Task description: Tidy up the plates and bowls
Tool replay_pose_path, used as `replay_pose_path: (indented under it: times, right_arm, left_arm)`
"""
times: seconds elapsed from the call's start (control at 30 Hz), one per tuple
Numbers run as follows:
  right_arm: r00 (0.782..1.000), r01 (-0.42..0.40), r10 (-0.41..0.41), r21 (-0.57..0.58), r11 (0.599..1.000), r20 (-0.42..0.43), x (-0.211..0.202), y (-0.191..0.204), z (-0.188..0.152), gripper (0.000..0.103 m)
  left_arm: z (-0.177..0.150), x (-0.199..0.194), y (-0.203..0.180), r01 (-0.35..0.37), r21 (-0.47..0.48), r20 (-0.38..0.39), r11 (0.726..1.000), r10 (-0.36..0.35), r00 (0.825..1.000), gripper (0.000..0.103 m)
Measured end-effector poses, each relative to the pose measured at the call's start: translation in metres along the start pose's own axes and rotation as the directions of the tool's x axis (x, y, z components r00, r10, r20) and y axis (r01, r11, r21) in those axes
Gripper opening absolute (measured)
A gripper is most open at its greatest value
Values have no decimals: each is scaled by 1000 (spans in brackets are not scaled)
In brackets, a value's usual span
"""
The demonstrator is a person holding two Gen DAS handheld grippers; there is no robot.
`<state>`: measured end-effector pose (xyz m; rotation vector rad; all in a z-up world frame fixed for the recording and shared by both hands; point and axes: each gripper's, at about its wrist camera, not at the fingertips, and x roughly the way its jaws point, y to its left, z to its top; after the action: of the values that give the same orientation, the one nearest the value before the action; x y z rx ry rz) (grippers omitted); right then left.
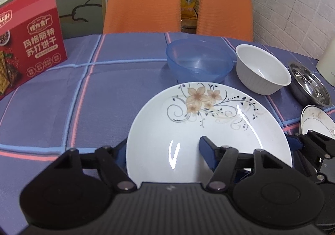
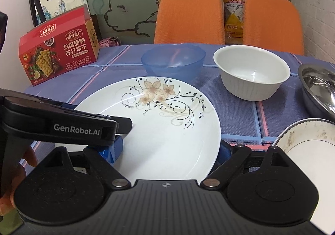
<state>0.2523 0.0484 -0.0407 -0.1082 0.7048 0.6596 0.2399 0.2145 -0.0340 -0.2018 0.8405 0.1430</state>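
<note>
Handling the floral plate (image 1: 209,130) is your current step; it lies on the worktop (image 1: 94,92) just before the blue bowl (image 1: 199,61). Your left gripper (image 1: 165,149) straddles its near rim; whether it grips, I cannot tell. Your right gripper (image 2: 167,149) spans it unclenched. Next: secure the rim, then lift level.

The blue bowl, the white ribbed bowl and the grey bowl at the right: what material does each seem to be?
Blue bowl: probably plastic; it is translucent and the cloth shows through.
White ribbed bowl: glossy and opaque with a bright highlight, so ceramic, possibly melamine.
Grey bowl: probably stainless steel; it has mirror-like reflections inside.
</note>
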Motion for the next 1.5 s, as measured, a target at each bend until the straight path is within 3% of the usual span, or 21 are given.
replay_pose_path:
  times: [0.33, 0.63, 1.17, 1.5]
  right_arm:
    - [999, -18, 16, 69, 997, 32, -11, -1, 2, 77]
    - [997, -20, 16, 61, 998, 76, -44, 11, 5, 77]
    - [997, -63, 60, 76, 995, 38, -119, 60, -69, 77]
    - [996, -88, 86, 70, 994, 27, -117, 63, -93, 77]
  left_arm:
    - [7, -14, -2, -6, -14, 21, 1000, 6, 1000, 60]
    - [-1, -59, -9, -14, 0, 64, 1000, 14, 998, 60]
    - [-113, -139, -10, -62, -30, 35, 998, 63, 997, 59]
    - [-132, -132, -7, -81, -31, 42, 996, 82, 996, 60]
